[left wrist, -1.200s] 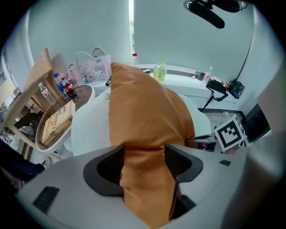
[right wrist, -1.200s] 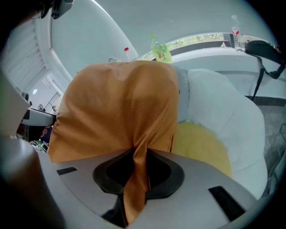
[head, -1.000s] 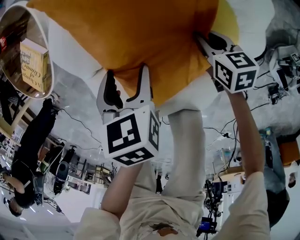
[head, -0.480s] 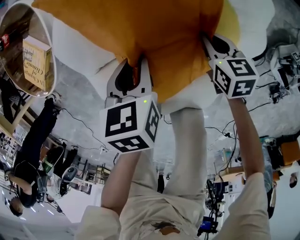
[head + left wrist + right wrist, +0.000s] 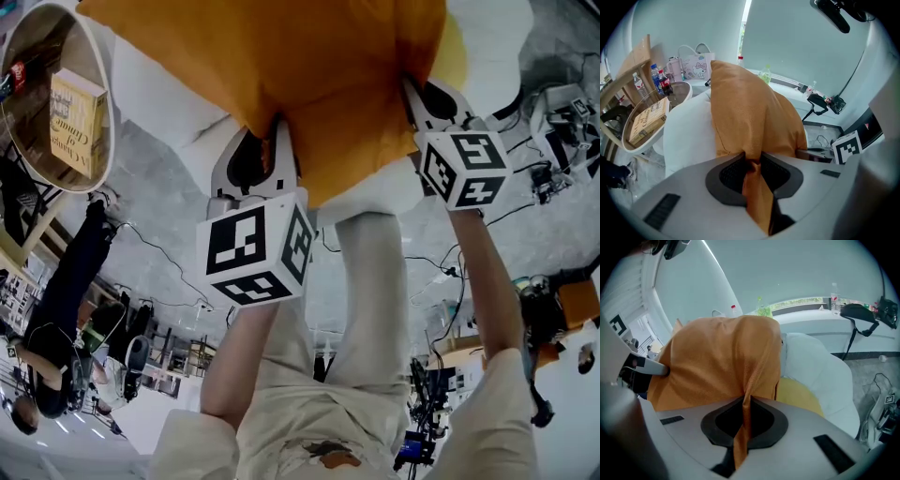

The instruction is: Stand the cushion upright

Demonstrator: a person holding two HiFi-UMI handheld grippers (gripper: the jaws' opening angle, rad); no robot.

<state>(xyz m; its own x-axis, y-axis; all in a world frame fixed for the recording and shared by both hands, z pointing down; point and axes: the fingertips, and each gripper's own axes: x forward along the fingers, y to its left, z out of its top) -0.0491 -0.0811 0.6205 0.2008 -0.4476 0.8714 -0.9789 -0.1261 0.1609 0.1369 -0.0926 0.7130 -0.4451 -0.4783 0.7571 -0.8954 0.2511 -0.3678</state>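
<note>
Since the cushion point(image 5: 309, 84) is soft, light and limp, its near edge gives purchase: left gripper point(image 5: 752, 164), jaws just closing on a fold; right gripper point(image 5: 743, 406) clamped on another.

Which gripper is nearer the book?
Left. The left gripper, jaws just closed further on the orange cushion, sits toward the book; the right gripper pinches the cushion farther away.

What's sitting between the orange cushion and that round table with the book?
Only the white padded chair, from the orange cushion to the round table; the left gripper view shows it.
</note>
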